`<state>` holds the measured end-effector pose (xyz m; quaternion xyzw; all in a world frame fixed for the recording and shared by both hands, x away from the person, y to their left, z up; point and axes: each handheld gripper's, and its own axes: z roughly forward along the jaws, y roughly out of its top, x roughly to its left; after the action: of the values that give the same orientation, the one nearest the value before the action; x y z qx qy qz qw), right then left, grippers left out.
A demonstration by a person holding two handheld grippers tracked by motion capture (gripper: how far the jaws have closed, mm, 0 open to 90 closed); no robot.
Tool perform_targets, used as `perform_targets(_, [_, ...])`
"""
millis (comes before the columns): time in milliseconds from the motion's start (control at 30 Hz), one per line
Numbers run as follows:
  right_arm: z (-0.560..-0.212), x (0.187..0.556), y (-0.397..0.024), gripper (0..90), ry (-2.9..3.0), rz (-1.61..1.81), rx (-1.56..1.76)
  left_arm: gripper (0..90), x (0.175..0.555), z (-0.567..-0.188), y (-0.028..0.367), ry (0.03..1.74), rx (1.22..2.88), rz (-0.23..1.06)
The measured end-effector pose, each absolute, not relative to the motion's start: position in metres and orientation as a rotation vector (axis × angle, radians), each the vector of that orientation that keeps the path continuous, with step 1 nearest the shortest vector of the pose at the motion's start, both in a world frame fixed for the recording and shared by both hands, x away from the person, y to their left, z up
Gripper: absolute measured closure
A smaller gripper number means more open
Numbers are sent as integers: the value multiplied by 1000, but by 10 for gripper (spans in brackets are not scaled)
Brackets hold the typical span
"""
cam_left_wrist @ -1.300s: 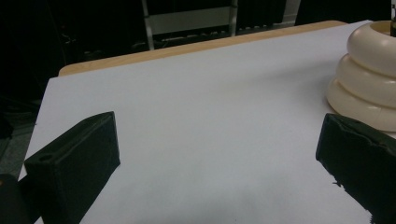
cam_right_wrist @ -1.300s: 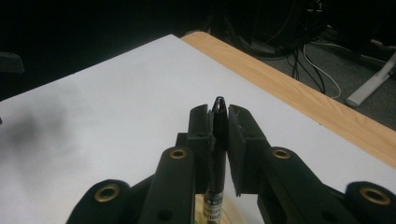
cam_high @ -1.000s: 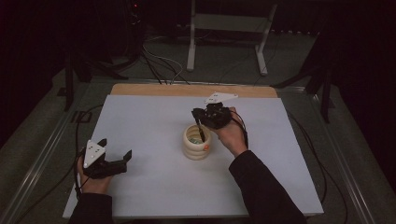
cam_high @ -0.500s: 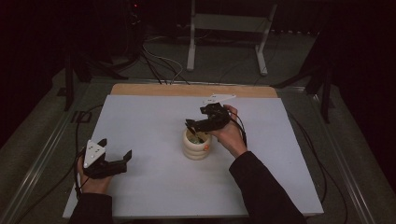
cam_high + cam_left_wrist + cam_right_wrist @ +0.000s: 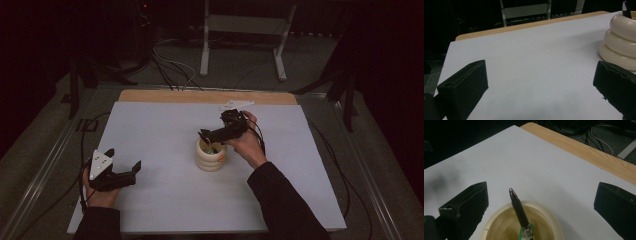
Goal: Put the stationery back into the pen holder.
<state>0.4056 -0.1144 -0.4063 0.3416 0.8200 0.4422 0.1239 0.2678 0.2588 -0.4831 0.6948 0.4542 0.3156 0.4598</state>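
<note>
A big desk stands in a dark room. Its top is covered with a white sheet. At the far edge a strip of light brown wood shows. A cream pot stands on the white top, near the middle. The pot looks like three fat rings stacked up. A dark pen stands inside it and leans a little. The left gripper rests on the desk near the front left corner, well apart from the pot. The rest of the white top is bare. Around the desk is a grey floor with cables lying on it.
</note>
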Motion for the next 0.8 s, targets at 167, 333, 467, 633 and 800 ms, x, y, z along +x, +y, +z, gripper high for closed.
perform_targets(167, [-404,405,-119,0,2383,1280,995,1,268,-483,259,1119,1711,776])
perform_targets(333, [-403,405,-123,0,2384,1270,998,1,268,-483,259,1119,1712,776])
perform_targets(467, [-403,405,-126,0,2381,1256,997,1,268,-483,259,1119,1712,775])
perform_targets(633, [-402,405,-131,0,2380,1249,1002,1,268,-483,259,1120,1710,774])
perform_targets(800, [-403,404,-135,0,2385,1233,1000,1,268,-483,258,1119,1713,775])
